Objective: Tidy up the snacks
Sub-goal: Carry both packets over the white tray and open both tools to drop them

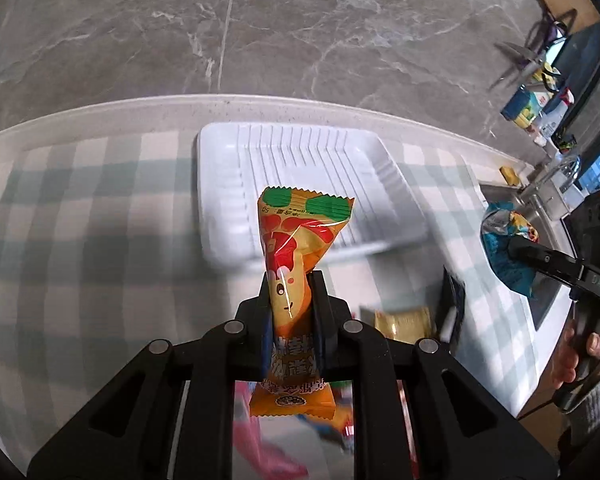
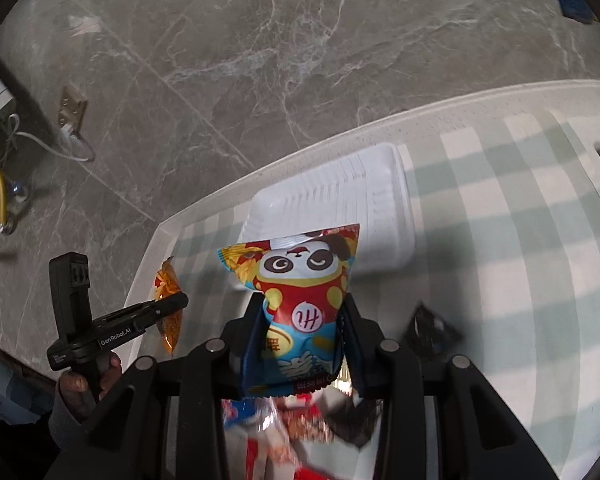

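My left gripper [image 1: 291,276] is shut on an orange snack packet [image 1: 296,252] with a green top, held upright above the checked tablecloth, just short of the white ribbed tray [image 1: 324,152]. My right gripper [image 2: 302,300] is shut on a blue and red panda snack bag [image 2: 304,280], also held above the table near the same tray [image 2: 384,184]. The left gripper [image 2: 176,300] with its orange packet [image 2: 167,300] shows at the left of the right wrist view. The right gripper [image 1: 514,246] with its blue bag [image 1: 504,248] shows at the right of the left wrist view.
A gold packet [image 1: 404,322] and a dark packet [image 1: 452,300] lie on the checked cloth [image 1: 100,240]. More blurred snacks [image 2: 292,420] lie below my right gripper, and a dark packet [image 2: 430,330] to its right. The table edge [image 2: 300,152] borders grey marble floor.
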`<state>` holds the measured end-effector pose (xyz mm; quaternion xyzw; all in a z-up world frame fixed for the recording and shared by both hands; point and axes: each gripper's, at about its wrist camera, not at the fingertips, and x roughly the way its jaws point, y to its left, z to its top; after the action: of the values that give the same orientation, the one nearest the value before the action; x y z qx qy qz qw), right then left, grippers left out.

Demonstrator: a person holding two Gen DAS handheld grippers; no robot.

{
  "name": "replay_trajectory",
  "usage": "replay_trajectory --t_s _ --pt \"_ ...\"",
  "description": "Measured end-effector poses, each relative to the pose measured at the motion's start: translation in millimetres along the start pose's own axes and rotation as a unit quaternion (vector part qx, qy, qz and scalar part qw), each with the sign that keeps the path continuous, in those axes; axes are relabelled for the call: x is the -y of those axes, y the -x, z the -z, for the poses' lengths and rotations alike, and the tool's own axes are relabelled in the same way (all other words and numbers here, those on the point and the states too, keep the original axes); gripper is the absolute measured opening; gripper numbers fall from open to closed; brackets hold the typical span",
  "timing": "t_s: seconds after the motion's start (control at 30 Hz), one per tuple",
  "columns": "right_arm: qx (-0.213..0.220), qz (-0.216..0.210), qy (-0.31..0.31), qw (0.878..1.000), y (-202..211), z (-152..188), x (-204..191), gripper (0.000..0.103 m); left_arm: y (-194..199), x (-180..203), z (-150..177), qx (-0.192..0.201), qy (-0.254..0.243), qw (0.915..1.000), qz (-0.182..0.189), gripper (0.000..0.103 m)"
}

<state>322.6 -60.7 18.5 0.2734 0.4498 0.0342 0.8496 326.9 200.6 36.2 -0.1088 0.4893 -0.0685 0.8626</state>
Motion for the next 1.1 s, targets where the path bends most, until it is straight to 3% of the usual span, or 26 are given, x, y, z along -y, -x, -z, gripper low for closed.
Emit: replay_trajectory --t_s 0.37,0.63,1.1 --pt "-0.042 0.031 -0.012 0.999 -93 -62 20 0.040 -104 -26 -83 -0.040 -0.021 0.9987 -0.023 0.015" --pt "-0.068 0.085 0.011 0.994 -140 -73 31 0.046 -158 -39 -102 -0.054 -0.025 0.9972 -0.045 0.015" --pt "-0.044 0.064 0.024 0.997 -118 -62 20 0.054 -146 -27 -100 -0.021 -0.005 0.9994 -0.027 0.017"
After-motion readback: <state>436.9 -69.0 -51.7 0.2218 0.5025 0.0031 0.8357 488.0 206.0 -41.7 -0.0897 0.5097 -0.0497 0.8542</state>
